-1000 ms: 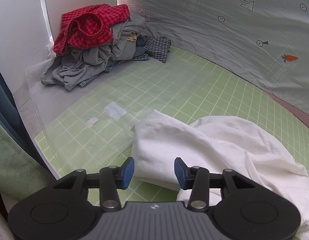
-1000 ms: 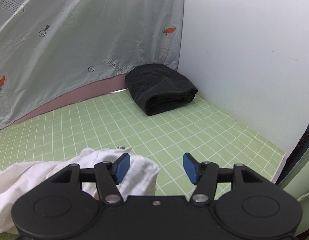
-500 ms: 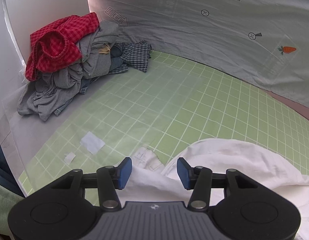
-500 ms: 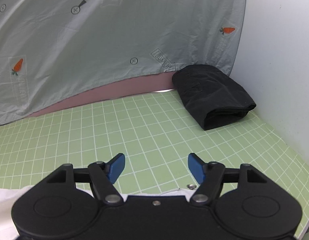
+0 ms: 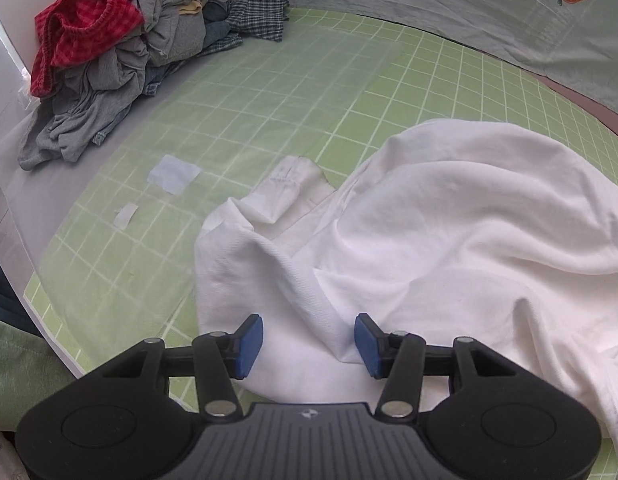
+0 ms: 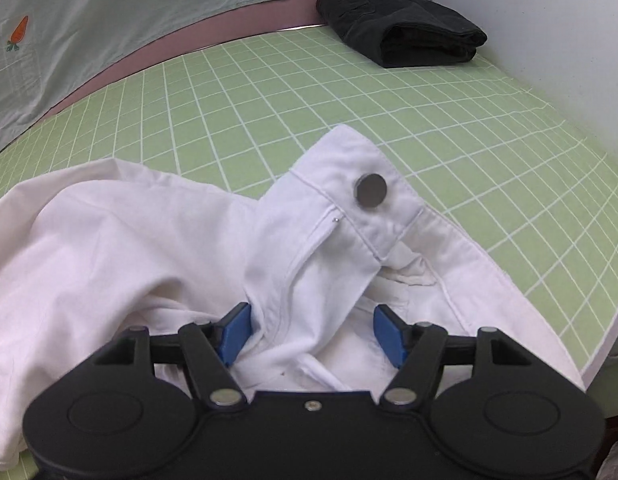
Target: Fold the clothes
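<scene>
White trousers [image 5: 449, 220] lie crumpled on the green grid mat [image 5: 269, 100]. In the left wrist view a cuff-like end sticks out toward the mat's middle. My left gripper [image 5: 309, 340] hovers low over the near edge of the cloth, open, with a raised fold between its blue pads [image 5: 249, 340] but not pinched. The right wrist view shows the trousers' [image 6: 129, 240] waistband with a metal button [image 6: 370, 191]. There my right gripper [image 6: 312, 334] stands open astride the fly seam, the left pad at the fold and the right pad clear of it.
A heap of unfolded clothes [image 5: 121, 52], red check on top, sits at the mat's far left corner. A folded black garment [image 6: 401, 32] lies at the far right by the white wall. A grey carrot-print sheet [image 5: 469, 8] hangs behind. Paper scraps [image 5: 173, 170] lie on the mat.
Both grippers have sunk toward the mat and tilted down. The white trousers now fill the lower part of both views, and the waistband with its button has come under the right gripper.
</scene>
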`<state>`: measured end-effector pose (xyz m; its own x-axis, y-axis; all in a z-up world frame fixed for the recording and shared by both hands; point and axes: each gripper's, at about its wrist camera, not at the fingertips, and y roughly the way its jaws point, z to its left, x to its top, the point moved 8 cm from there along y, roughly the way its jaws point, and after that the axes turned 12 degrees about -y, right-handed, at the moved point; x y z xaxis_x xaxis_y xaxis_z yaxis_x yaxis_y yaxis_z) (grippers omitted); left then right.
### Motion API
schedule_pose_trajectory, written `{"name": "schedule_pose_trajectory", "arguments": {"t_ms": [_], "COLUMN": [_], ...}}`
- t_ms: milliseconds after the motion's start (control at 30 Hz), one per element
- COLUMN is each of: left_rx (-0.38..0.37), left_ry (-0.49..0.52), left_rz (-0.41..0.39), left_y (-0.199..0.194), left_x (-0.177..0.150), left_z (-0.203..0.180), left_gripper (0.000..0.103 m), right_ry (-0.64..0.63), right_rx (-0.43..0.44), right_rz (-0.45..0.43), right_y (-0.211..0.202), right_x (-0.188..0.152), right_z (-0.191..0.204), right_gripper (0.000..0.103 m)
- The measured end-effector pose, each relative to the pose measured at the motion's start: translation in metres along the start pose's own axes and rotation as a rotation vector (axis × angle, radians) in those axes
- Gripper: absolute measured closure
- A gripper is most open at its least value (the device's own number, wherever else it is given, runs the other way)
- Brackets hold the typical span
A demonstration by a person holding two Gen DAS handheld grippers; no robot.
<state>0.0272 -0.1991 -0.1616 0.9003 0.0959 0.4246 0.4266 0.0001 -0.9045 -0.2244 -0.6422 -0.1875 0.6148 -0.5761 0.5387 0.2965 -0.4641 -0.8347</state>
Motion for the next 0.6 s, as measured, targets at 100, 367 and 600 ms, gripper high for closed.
{"name": "schedule_pose_trajectory", "arguments": {"t_ms": [100,367,600], "left_rx": [-0.014,-0.017,-0.049], "left_ry": [-0.011,-0.114,-0.102], "left_rz": [-0.014,-0.070,-0.105], "left_y": [-0.006,-0.013,-0.010], "left_x": [0.009,0.046,0.073], "left_z": [0.002,0.019,0.006], "left_gripper": [0.050,0.049,0.048], "right_ry": [-0.022,-0.059,-0.107], "right_rx": [-0.024,-0.114,-0.130], "right_rz": [-0.007,-0.192,-0.229], "right_y": [-0.007,-0.039,-0.025], "right_x": [0.012,0.069,0.106], "right_z": [0.001,-0.001,0.013], "right_gripper": [0.035,0.031,0.029]}}
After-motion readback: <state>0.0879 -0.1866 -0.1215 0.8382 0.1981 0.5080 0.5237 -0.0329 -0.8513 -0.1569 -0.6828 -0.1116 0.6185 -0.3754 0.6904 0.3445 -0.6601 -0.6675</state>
